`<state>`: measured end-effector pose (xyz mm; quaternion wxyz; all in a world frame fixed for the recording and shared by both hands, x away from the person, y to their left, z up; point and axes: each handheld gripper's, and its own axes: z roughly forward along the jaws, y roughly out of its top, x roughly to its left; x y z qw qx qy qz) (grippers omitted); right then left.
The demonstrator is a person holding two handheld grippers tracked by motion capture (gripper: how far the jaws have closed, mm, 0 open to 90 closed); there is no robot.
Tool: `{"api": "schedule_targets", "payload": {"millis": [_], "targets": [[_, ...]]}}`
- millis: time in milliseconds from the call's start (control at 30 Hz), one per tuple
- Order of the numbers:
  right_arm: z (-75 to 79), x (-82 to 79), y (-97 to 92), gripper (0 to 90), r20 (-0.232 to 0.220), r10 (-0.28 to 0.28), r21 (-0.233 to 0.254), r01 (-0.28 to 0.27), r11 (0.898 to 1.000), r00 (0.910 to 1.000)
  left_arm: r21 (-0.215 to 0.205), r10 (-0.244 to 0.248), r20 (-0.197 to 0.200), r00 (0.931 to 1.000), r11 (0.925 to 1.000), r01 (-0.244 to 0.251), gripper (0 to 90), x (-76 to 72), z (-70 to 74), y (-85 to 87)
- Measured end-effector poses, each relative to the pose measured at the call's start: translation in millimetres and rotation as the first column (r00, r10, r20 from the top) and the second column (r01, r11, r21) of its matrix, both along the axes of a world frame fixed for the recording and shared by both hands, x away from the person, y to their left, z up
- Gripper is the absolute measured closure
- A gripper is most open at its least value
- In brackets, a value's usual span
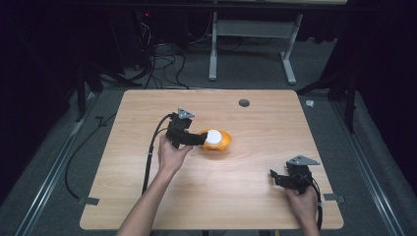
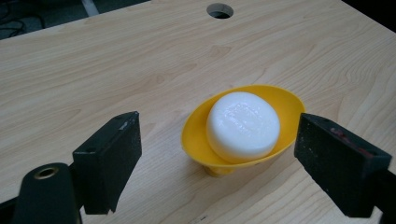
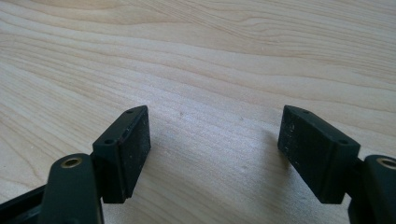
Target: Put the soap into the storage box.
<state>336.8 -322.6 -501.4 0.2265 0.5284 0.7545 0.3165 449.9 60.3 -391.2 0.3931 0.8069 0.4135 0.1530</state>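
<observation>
A shallow yellow dish [image 2: 243, 126] sits near the middle of the light wooden desk [image 1: 246, 187], and in it lies a round white bar of soap [image 2: 243, 125], smooth and slightly glossy, with a faint raised mark on its top. In the left gripper view the dish has an oval rim and a small foot under it, and the soap takes up most of its bowl.

The left gripper [image 1: 196, 140] is right up at the dish's left side, held in the person's left hand [image 1: 169, 155]. Its jaws are spread wide, one on each side of the dish, and grip nothing; a gap shows between each jaw and the yellow rim.

Over at the near right corner, the right gripper [image 1: 275, 176] is low over bare wood in the right hand [image 1: 302, 201], well apart from the dish. Its jaws are wide apart too, with plain desk between them.

A round cable hole [image 1: 244, 103] lies toward the far edge of the desk. Beyond it, on the grey floor, stand the white legs of another table [image 1: 214, 54] and a tangle of black cables [image 1: 162, 64].
</observation>
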Motion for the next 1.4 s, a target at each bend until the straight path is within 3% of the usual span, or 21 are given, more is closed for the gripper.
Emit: {"api": "schedule_targets", "payload": {"millis": [267, 667, 1033, 1400], "targets": [[0.0, 0.0, 0.0, 26.1, 0.0, 0.0, 0.0, 0.0, 1.0, 1.0, 0.001, 0.013, 0.035, 0.9993, 0.9999, -0.013, 15.6, -12.4, 9.1, 18.7], [0.0, 0.0, 0.0, 26.1, 0.0, 0.0, 0.0, 0.0, 1.0, 1.0, -0.059, 0.035, 0.048, 0.9982, 0.9977, -0.032, 15.8, -26.5, 18.0, 48.0], [0.0, 0.0, 0.0, 26.2, 0.0, 0.0, 0.0, 0.0, 1.0, 1.0, -0.065, 0.035, 0.065, 0.9973, 0.9974, -0.031, 16.1, -39.0, 25.6, 61.4], [-0.1, 0.0, 0.0, 26.2, 0.001, -0.001, 0.0, 0.001, 1.0, 1.0, -0.062, 0.051, 0.063, 0.9967, 0.9969, -0.047, 16.2, -48.6, 23.0, 72.3]]}}
